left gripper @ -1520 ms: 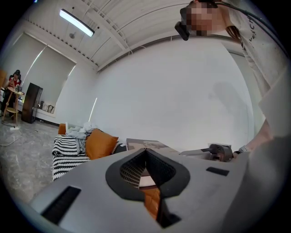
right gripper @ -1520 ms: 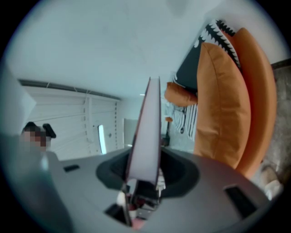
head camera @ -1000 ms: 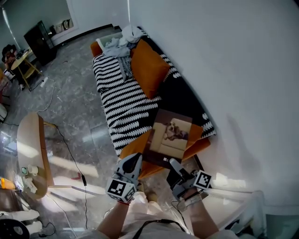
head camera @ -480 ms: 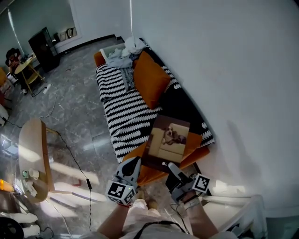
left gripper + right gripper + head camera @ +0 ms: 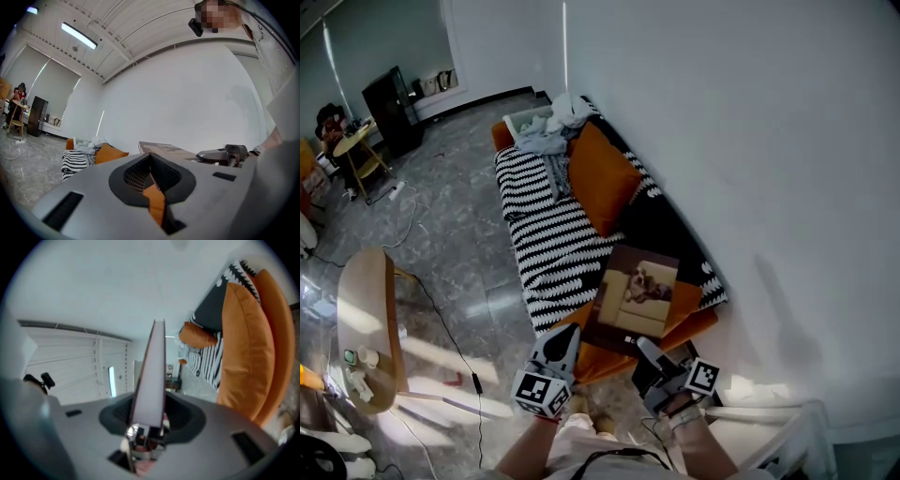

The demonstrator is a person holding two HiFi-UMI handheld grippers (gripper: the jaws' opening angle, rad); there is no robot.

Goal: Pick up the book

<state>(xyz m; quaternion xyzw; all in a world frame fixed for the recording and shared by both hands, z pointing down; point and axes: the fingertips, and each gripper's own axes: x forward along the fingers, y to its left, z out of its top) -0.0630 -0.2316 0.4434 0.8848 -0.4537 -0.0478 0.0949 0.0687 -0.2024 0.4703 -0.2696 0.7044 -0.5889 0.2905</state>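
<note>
Grey plastic sits nearest me: my two grippers, low in the head view, each with its marker cube on the end towards me. My left gripper (image 5: pixel 566 334) has its jaws together. The dark pads meet along a thin seam with nothing clamped in them, and only a sliver of orange shows through the lower gap in the left gripper view. Its tip is just beside the near left corner of the book (image 5: pixel 635 292), and I cannot tell whether the two touch.

My right gripper (image 5: pixel 648 348) is clamped on the book at its near edge. In the right gripper view the book stands edge-on between the pads, a thin pale slab running away from the jaws.

From the head view the book faces cover up, a dark border round a pale picture, held over the orange end of the sofa (image 5: pixel 698 316). The left gripper view shows it flat and about level, with white wall behind it.

Past the book, a black-and-white striped throw (image 5: pixel 542 234) covers the seat. A black back cover (image 5: pixel 661 214) with a white zigzag edge runs along the wall side. Further along, an orange cushion (image 5: pixel 600 178) leans against the back, and a heap of pale clothes (image 5: pixel 549 127) lies at the far end.

The white wall (image 5: pixel 741 141) rises to the right of the sofa. To its left is grey marbled floor (image 5: pixel 455 220) with a black cable (image 5: pixel 441 305) trailing across it, and a round wooden table (image 5: pixel 371 286) at the picture's left edge. Farthest off, a black cabinet (image 5: pixel 391 95) stands by the far wall.
</note>
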